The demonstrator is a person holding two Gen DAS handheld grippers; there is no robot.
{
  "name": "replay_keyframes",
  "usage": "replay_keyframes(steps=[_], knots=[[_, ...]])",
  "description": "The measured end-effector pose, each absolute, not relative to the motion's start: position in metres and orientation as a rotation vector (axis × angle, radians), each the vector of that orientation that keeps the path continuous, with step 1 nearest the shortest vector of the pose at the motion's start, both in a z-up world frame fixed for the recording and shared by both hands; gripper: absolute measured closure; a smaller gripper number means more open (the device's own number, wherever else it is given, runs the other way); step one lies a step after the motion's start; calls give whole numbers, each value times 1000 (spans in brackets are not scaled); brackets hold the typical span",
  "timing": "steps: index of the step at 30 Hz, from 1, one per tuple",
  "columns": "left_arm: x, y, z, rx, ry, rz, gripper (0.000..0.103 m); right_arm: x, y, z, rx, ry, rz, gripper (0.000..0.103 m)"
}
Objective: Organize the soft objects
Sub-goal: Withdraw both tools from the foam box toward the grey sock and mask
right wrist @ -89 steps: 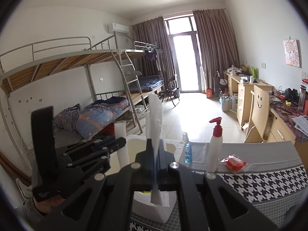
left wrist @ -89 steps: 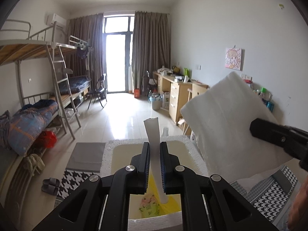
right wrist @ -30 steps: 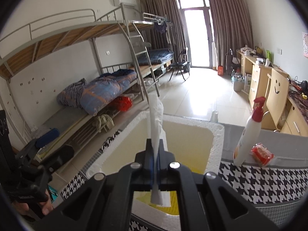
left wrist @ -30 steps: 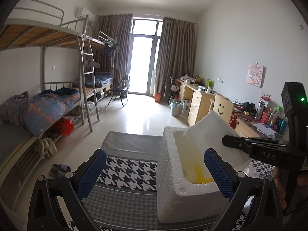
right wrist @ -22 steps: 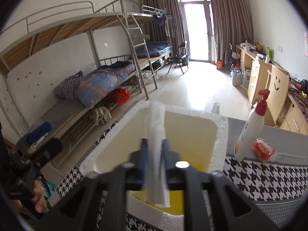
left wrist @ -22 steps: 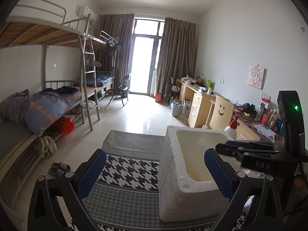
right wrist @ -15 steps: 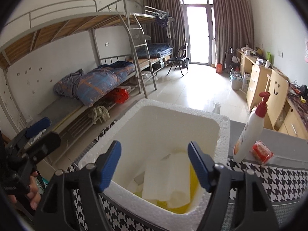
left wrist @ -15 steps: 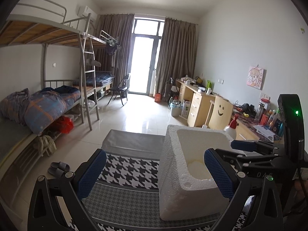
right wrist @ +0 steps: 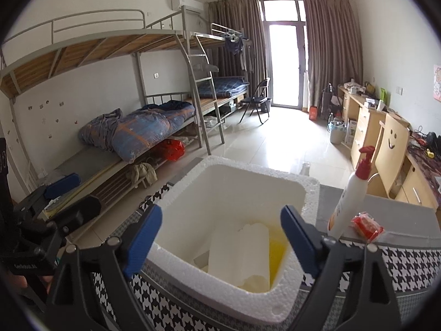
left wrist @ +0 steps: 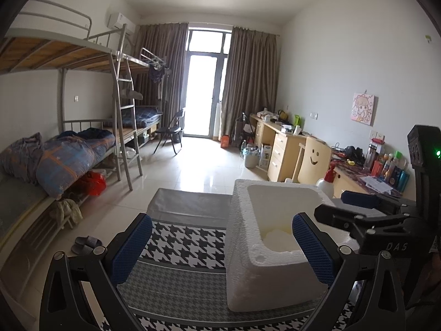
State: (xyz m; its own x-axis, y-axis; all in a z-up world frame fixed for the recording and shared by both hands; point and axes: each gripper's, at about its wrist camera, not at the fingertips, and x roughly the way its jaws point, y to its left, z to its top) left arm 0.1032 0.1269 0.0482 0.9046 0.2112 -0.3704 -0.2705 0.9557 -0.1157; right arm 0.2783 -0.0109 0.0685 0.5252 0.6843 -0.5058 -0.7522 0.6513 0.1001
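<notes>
2 claws are standing spread and empty over the bench (right wrist: 408, 270): the right claw (right wrist: 220, 237), whose jaws have just been opening, is no longer pinching the white soft sheet (right wrist: 239, 256), and that sheet is now lying inside the foam box (right wrist: 311, 190), on the yellow item (right wrist: 277, 251) at the bottom. So this piece is looking stowed, and the right claw is free for whatever soft thing is left. The left claw (left wrist: 220, 248), already spread a second ago, is hovering just beside the box with nothing between its pads. Counting outward: 1 foam box, at least 1 white sheet in it, 1 yellow item under it, then 1 pump bottle (right wrist: 352, 190) and 1 red packet (right wrist: 366, 226) just beyond the box.
</notes>
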Motion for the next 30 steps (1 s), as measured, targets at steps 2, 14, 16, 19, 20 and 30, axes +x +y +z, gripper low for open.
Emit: replay_keyframes(steps=[2,14,16,19,20,30], knots=[[101,122,50,-159,362,241,1,276,-13,68,-145,538,859,12],[84,93,56,-127,360,199,1,252,-45,75,-113,498,823,12],[83,86,56,-121,363,183,1,249,-49,74,-111,499,823,12],[84,78,56,-116,368,159,1,243,-57,74,-105,497,811,12],[85,75,55,-114,372,153,1,240,-62,75,-101,494,803,12],[78,56,51,-106,372,131,1,224,-96,75,-61,466,758,12]])
